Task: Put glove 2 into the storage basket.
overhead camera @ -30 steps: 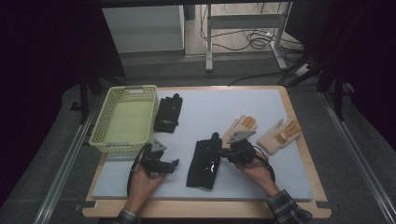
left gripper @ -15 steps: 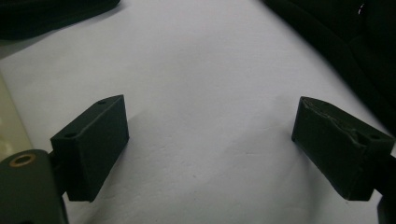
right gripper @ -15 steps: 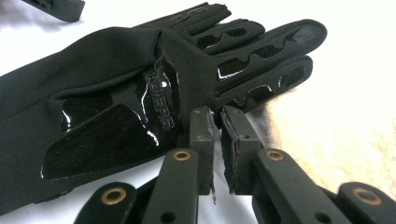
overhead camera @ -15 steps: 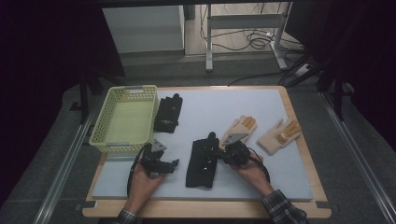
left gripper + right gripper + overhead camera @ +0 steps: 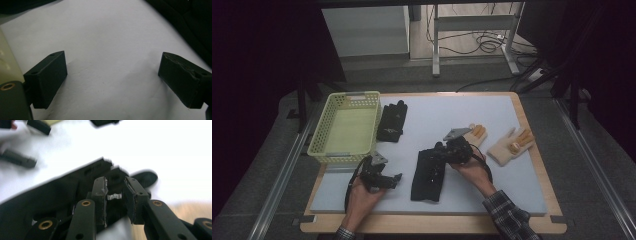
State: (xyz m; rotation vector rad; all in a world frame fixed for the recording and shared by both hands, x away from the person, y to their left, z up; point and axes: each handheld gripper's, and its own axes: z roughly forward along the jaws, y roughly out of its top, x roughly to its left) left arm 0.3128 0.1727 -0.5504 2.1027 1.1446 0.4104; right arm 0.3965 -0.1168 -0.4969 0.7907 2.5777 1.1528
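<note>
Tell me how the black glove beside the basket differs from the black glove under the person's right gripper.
The black glove beside the basket lies untouched, while the black glove in front has the right gripper at its finger end, jaws narrowly apart around a fold. The first looks shorter and lies apart from both hands; the second looks longer and tilts. Both are black and lie flat on the grey mat.

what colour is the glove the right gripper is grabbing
Black glove, between the right gripper's fingers; clearest in the high view.
</note>
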